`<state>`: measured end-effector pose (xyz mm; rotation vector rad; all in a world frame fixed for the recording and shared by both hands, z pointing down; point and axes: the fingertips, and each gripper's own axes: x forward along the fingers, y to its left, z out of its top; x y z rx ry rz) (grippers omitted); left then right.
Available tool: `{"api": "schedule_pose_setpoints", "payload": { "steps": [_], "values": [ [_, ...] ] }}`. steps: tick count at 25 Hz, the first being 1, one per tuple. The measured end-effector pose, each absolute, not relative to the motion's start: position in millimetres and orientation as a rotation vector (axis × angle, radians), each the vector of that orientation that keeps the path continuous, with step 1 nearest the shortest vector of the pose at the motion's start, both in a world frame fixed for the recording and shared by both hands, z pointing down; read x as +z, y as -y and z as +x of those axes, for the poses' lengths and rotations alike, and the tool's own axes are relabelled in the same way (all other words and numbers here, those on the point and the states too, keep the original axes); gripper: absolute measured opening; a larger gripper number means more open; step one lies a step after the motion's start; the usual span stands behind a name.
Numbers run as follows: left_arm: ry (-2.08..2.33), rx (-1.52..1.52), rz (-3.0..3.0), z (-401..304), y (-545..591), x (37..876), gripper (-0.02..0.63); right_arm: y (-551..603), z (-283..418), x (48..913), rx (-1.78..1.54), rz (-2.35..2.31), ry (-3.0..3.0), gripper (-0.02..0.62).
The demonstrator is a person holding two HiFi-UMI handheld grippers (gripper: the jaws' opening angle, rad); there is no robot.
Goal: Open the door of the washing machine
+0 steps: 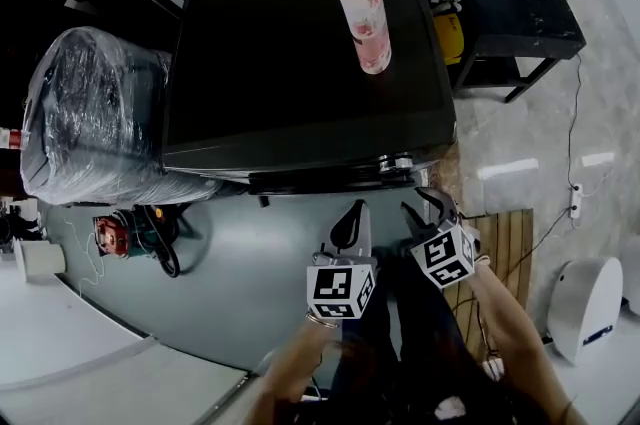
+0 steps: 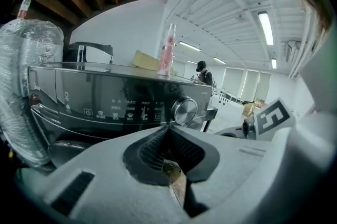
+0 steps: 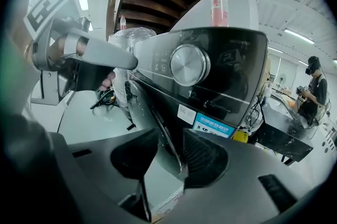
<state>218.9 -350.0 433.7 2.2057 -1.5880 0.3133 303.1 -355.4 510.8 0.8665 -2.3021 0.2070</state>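
Note:
From above, the black washing machine (image 1: 300,43) carries a pink bottle (image 1: 365,13) on its lid. Both grippers hang low in front of it. My right gripper (image 3: 168,157) is open, and the thin edge of the machine's door (image 3: 152,112) runs between its fingers, close to the right pad (image 3: 202,157), with a gap on the left side. The door looks slightly ajar below the silver knob (image 3: 188,65). In the head view the right gripper (image 1: 428,205) sits under the front right corner. My left gripper (image 2: 168,130) is shut on nothing and faces the control panel (image 2: 121,107). The left gripper (image 1: 350,218) hangs beside the right one.
A plastic-wrapped bulky item (image 1: 95,113) stands left of the machine, with a tool and cables (image 1: 130,233) on the floor in front of it. To the right are a black table (image 1: 520,13), a wooden slatted board (image 1: 505,253) and a white device (image 1: 585,303). A person (image 3: 313,86) stands far off.

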Motion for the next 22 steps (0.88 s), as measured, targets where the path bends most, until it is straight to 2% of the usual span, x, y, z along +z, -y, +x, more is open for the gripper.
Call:
{"api": "schedule_pose_setpoints", "payload": {
  "steps": [22],
  "values": [
    [1.740, 0.277, 2.044, 191.5, 368.6, 491.6, 0.012, 382.8, 290.5, 621.2, 0.171, 0.589, 2.321, 0.141]
  ]
}}
